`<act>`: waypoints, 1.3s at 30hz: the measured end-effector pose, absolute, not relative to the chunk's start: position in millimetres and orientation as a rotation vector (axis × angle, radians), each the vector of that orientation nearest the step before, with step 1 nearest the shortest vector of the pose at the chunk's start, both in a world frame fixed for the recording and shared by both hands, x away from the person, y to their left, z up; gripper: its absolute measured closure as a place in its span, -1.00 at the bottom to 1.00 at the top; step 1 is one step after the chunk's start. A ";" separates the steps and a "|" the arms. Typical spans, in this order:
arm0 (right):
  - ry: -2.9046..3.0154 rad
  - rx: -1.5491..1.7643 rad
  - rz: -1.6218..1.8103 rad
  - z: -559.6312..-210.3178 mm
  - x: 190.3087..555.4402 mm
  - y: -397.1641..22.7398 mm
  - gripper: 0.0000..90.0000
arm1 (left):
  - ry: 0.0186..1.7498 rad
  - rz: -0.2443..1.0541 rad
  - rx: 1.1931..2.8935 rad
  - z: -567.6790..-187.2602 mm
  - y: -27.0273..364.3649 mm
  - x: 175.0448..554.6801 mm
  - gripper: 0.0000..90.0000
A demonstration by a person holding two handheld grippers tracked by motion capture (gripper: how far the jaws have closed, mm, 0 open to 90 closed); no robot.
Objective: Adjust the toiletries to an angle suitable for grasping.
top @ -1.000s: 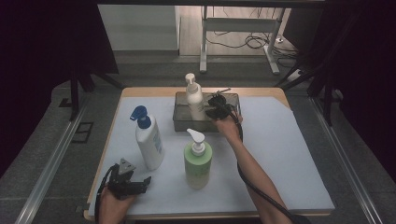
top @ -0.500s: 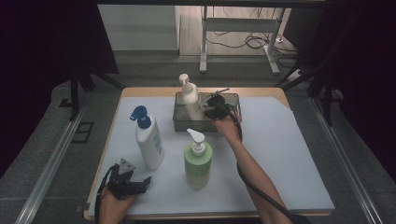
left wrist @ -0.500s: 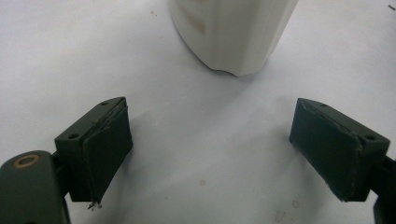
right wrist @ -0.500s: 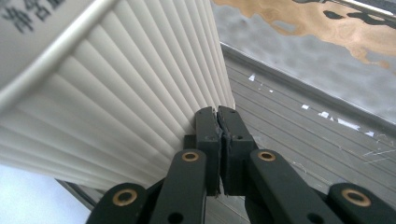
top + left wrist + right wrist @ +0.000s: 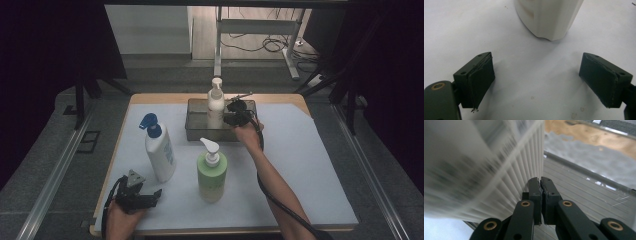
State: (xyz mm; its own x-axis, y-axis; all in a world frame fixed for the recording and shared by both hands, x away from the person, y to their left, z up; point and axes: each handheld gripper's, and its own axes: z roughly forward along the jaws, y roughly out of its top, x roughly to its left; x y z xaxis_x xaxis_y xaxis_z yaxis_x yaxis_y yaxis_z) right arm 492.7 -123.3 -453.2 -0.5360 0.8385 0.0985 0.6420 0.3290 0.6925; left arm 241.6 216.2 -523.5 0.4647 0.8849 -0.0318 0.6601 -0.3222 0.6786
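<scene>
Claws first: my right claw (image 5: 231,114) is squeezed shut with nothing between its jaws. It sits beside the cream pump bottle (image 5: 216,103), just by the bottle's ribbed side (image 5: 499,177). That bottle stands up in the clear tray (image 5: 196,131) at the far side of the white mat (image 5: 310,165). My left claw (image 5: 156,194) rests low on the mat near me, its jaws spread wide and holding nothing. Just ahead of it stands the white bottle with the blue pump (image 5: 159,150); I see its bottom (image 5: 549,17) close up. Next to that stands the green pump bottle (image 5: 212,172).
</scene>
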 end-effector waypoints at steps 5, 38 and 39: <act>2.319 1.315 1.052 -444.6 489.6 -124.3 0.97 | 1.279 0.463 2.087 -523.5 216.2 241.6 -0.73; 2.343 1.331 1.013 -458.3 495.1 -108.2 0.99 | 1.279 0.462 2.085 -523.5 216.0 241.5 -0.73; 2.343 1.331 1.013 -458.3 495.1 -108.2 0.99 | 1.279 0.462 2.085 -523.5 216.0 241.5 -0.73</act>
State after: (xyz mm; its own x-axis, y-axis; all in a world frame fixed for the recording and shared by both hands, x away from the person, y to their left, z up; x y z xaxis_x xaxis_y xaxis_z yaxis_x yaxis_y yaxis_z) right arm 495.1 -108.2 -458.3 -0.5456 0.8310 0.1086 0.6483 0.3364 0.6830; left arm 241.5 216.0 -523.5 0.4642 0.8852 -0.0325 0.6598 -0.3210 0.6794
